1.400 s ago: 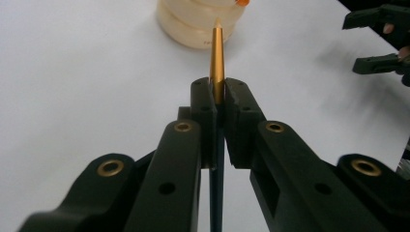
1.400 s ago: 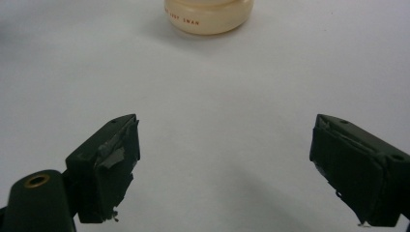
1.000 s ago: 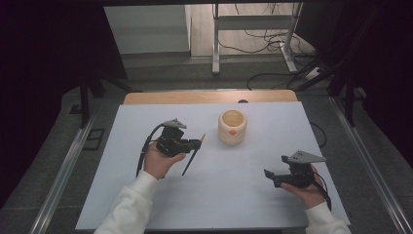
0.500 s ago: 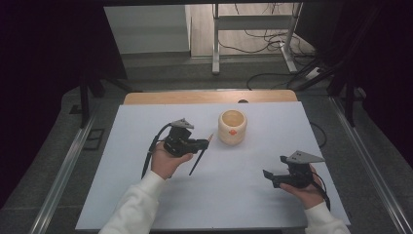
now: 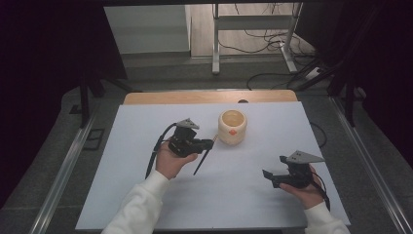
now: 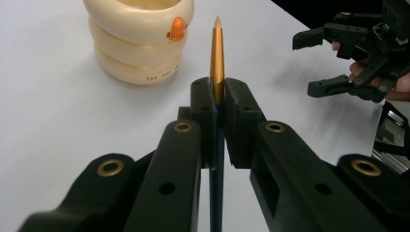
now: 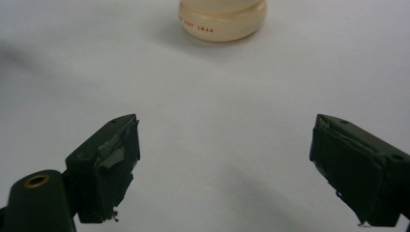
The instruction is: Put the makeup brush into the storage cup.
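My left gripper (image 5: pixel 210 143) is shut on a slim dark pen (image 5: pixel 201 161) with a gold tip. The pen slants down toward the white tabletop (image 5: pixel 146 195). In the left gripper view the pen (image 6: pixel 216 53) stands pinched between the two pads of that gripper (image 6: pixel 218 96), its tip pointing just right of a cream ribbed cup (image 6: pixel 138 38) with an orange mark. The cup (image 5: pixel 232 126) stands upright right beside the gripper. My right gripper (image 5: pixel 269 175) rests near the front right, open with nothing between its fingers (image 7: pixel 225 159), and faces the cup (image 7: pixel 222 17).
A bare wooden strip (image 5: pixel 209 96) runs along the far edge of the table. Metal rails (image 5: pixel 63 170) flank both sides. Beyond the table stand a metal frame (image 5: pixel 253 22) and floor cables. From the left gripper view the right gripper (image 6: pixel 305 65) shows far right.
My left gripper has shifted a little to the right with the pen, closer to the cup. The right gripper has stayed where it was.
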